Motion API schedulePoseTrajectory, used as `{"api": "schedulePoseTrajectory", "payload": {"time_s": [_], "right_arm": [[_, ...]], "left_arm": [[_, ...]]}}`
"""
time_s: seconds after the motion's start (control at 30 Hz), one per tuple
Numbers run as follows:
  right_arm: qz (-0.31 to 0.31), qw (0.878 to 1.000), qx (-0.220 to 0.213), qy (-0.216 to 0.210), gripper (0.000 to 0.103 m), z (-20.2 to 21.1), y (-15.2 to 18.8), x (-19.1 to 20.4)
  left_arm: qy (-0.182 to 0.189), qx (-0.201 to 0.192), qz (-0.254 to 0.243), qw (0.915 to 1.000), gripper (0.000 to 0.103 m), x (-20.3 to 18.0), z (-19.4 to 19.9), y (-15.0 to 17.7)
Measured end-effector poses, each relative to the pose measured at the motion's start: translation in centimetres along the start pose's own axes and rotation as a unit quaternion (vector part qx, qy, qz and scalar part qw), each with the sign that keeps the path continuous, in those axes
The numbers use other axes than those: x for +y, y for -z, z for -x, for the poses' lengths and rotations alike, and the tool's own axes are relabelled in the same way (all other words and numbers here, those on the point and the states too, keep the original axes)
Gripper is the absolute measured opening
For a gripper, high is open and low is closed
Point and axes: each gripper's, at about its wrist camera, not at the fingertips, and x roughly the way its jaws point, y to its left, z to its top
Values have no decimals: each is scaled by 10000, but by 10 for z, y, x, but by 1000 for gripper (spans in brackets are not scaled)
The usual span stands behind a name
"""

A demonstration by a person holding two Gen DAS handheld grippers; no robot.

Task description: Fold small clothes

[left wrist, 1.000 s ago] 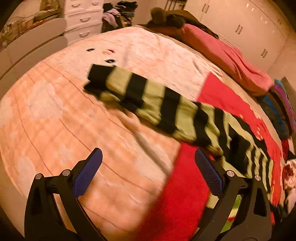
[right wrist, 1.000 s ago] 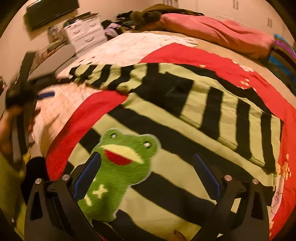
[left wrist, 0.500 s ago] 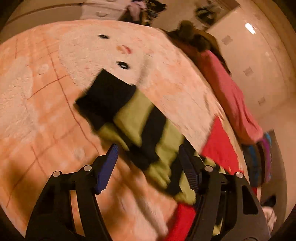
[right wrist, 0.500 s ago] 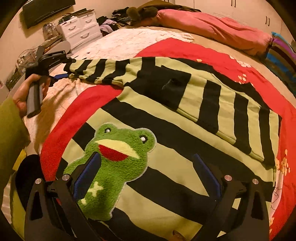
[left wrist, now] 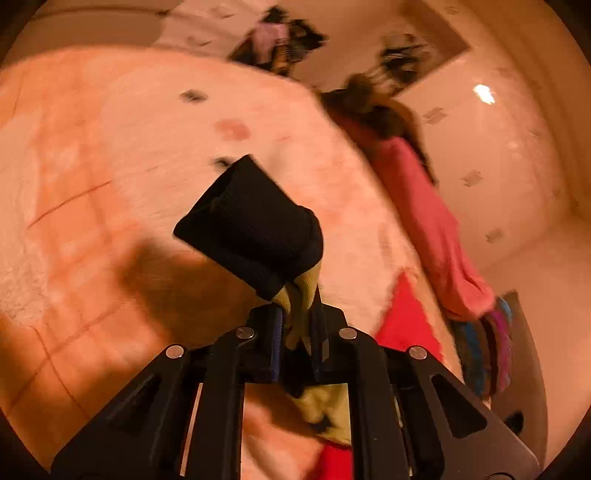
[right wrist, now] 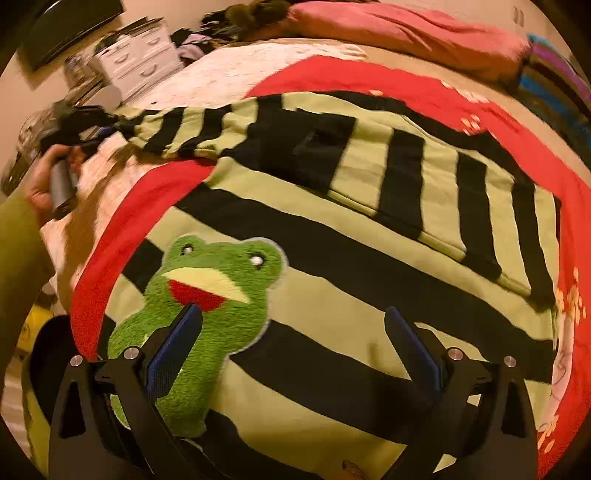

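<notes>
Sleeve cuff [left wrist: 255, 229] clamped in L gripper [left wrist: 297, 332]; R gripper [right wrist: 291, 332] agape over frog patch [right wrist: 207, 295].

Bedroom, warm orange light. Bed takes most of both views: pale fluffy bedspread [left wrist: 110, 155] with a faint grid pattern, red blanket [right wrist: 369, 79] over its middle. Pink pillow [right wrist: 406, 31] along the top of the right wrist frame, striped multicolour cushion [right wrist: 554, 74] at upper right. White chest of drawers [right wrist: 136, 62] upper left, dark flat screen [right wrist: 70, 26] on the wall above it. Clothes pile [left wrist: 280, 40] top centre in the left wrist view. Pale cupboard doors [left wrist: 498, 155] at right, one bright light reflection [left wrist: 484, 94] on them.
</notes>
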Motion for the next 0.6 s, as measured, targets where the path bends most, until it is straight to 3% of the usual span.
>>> {"api": "schedulePoseTrajectory", "payload": {"time_s": [0.13, 0.27, 0.37, 0.47, 0.5, 0.57, 0.6], "right_arm": [[-271, 9996, -50, 82, 99, 4, 0, -17], [-562, 9980, -197, 196, 99, 14, 0, -40], [-950, 9945, -292, 334, 99, 22, 1, -67], [-1417, 9878, -394, 519, 99, 30, 3, -97], [-1585, 9848, -424, 570, 99, 33, 5, -108], [-1899, 9787, -452, 644, 99, 38, 8, -127], [-2005, 9762, -472, 678, 99, 41, 10, -134]], "left_arm": [[545, 99, -871, 9947, 5, -68, 18, 22], [1120, 517, -1542, 9803, 5, -129, 28, 69], [1423, 1059, -2187, 9595, 5, -174, 22, 126], [1430, 1666, -2770, 9355, 5, -207, 4, 185], [1456, 1917, -2916, 9258, 8, -216, -5, 207], [1472, 2225, -2981, 9165, 18, -221, -22, 235], [1470, 2479, -2951, 9109, 33, -221, -34, 250]]}}
